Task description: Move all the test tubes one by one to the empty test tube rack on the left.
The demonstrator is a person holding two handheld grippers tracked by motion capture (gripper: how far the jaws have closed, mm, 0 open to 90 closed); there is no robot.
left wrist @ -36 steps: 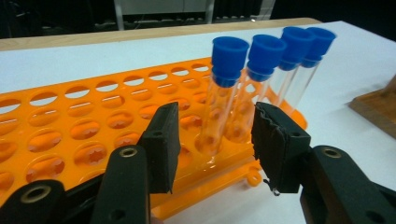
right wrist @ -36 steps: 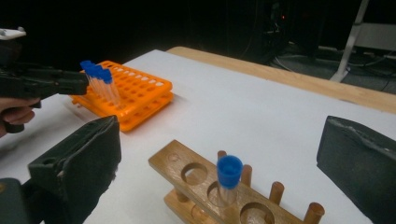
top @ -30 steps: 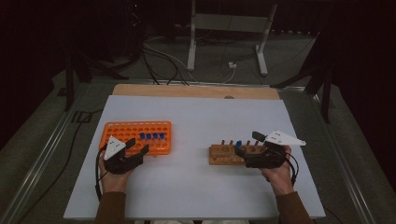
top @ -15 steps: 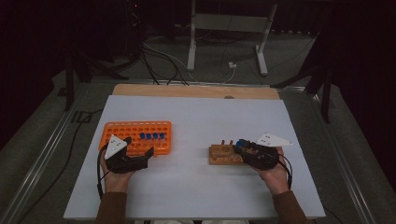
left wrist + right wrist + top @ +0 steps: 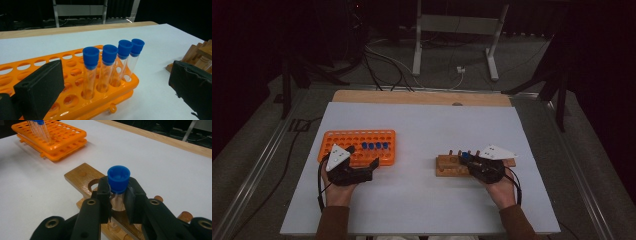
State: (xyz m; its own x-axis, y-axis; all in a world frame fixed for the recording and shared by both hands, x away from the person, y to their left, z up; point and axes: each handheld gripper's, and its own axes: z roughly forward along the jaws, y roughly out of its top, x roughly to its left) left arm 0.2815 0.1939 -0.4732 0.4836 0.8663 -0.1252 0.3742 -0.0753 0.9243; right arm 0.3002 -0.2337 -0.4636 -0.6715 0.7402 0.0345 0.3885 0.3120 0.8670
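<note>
Orange rack [image 5: 75,82], four capped tubes [image 5: 90,72], left gripper [image 5: 362,167] beside

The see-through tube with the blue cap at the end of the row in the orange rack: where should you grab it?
Grip the clear plastic tube with the blue cap on its bare wall just under the cap, coming from above. It stands upright in the orange plastic rack with a neighbour close beside it, so set the open left tool across the row, not along it, and lift straight up.
</note>
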